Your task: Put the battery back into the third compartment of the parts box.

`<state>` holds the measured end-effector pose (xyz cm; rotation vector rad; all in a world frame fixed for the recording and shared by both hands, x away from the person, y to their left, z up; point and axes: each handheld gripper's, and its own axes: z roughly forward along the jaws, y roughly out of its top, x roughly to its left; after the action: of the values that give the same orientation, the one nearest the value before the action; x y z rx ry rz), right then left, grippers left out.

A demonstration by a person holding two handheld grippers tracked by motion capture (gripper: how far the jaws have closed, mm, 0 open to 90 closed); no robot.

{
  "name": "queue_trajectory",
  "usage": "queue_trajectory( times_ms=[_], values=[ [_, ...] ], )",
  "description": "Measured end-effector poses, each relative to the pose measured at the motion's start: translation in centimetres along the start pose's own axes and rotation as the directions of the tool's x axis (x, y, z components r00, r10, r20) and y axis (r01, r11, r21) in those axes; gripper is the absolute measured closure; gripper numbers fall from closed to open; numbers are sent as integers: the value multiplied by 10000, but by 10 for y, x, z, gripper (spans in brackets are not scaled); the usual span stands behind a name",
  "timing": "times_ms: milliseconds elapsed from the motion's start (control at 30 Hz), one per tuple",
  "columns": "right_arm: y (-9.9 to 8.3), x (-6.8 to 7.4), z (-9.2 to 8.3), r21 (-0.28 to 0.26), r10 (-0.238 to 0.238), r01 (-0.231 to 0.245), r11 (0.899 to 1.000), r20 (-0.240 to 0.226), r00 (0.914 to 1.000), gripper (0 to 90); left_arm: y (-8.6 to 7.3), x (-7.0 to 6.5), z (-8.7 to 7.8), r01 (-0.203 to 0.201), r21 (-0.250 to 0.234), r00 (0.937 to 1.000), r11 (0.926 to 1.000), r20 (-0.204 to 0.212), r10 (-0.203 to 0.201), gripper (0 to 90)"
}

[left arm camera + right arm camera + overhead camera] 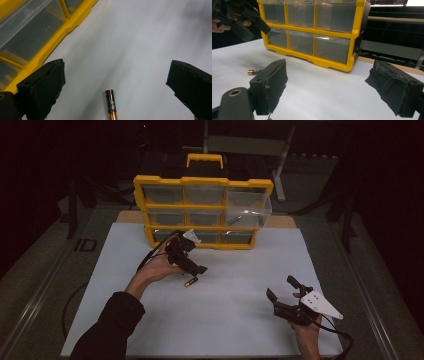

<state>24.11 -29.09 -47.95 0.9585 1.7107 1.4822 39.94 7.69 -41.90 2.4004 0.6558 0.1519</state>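
Left gripper (196, 271) hovered just above a battery (190, 282) near the centre of the high view, jaws spread wide and empty, touching nothing. In the left gripper view the battery (111, 105) lay flat on the white mat (140, 50) at the bottom centre of the frame, between the two parted jaws but clear of both. Judged from this, a pickup of the battery was about to start and no grasp had been made. Above it in the high view stood a yellow drawer organizer (202, 212), with one drawer (248, 207) at its right side pulled out and a small item inside it. Right gripper (282, 294), at the lower right of the high view, was likewise released and held nothing.
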Motion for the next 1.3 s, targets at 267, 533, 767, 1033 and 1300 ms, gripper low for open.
queue_trajectory(
  times_ms=[267,533,767,1033,1300],
  values=[
    [0,0,0,-5,-7,7,10000,13,10000,137,-8,-2,7,9,206,10000,9998,-15,-9,26],
    [0,0,0,5,-4,4,10000,9,10000,137,-15,-2,13,86,360,10000,9993,9,-86,38],
    [0,0,0,0,-8,8,10000,7,10000,137,-21,-3,20,97,604,9999,9981,32,-99,43],
    [0,0,0,0,-9,9,10000,15,10000,137,-27,-3,24,141,609,9999,9980,-46,-138,82],
    [0,0,0,4,-17,17,10000,14,10000,137,-31,-1,27,249,705,9996,9972,-125,-241,125]
  ],
)
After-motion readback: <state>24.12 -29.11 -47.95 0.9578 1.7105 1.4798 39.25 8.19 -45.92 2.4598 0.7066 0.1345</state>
